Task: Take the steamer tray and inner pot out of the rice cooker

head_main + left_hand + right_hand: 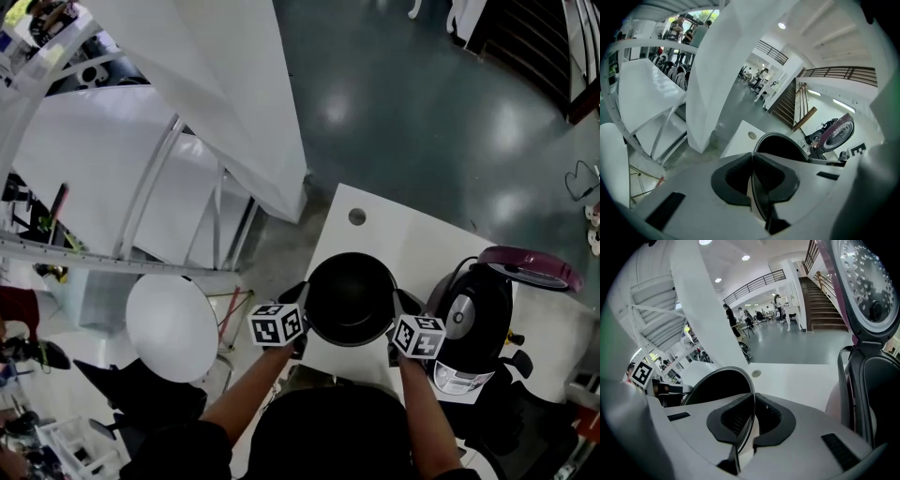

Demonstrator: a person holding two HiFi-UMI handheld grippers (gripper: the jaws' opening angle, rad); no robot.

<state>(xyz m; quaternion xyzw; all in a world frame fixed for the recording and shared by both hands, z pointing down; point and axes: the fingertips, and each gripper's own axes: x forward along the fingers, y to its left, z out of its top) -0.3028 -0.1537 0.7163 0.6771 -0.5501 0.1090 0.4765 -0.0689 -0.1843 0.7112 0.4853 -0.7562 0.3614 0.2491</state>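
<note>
The black inner pot hangs just over the white table, to the left of the rice cooker, whose maroon lid stands open. My left gripper is shut on the pot's left rim and my right gripper on its right rim. In the left gripper view the thin rim of the inner pot runs between the pads of the left gripper. In the right gripper view the inner pot sits likewise in the right gripper, with the cooker's lid at the right.
The table has a round cable hole behind the pot, and its left edge lies close to my left gripper. A white round stool and slanted white panels stand on the floor to the left. The cooker body is close on the right.
</note>
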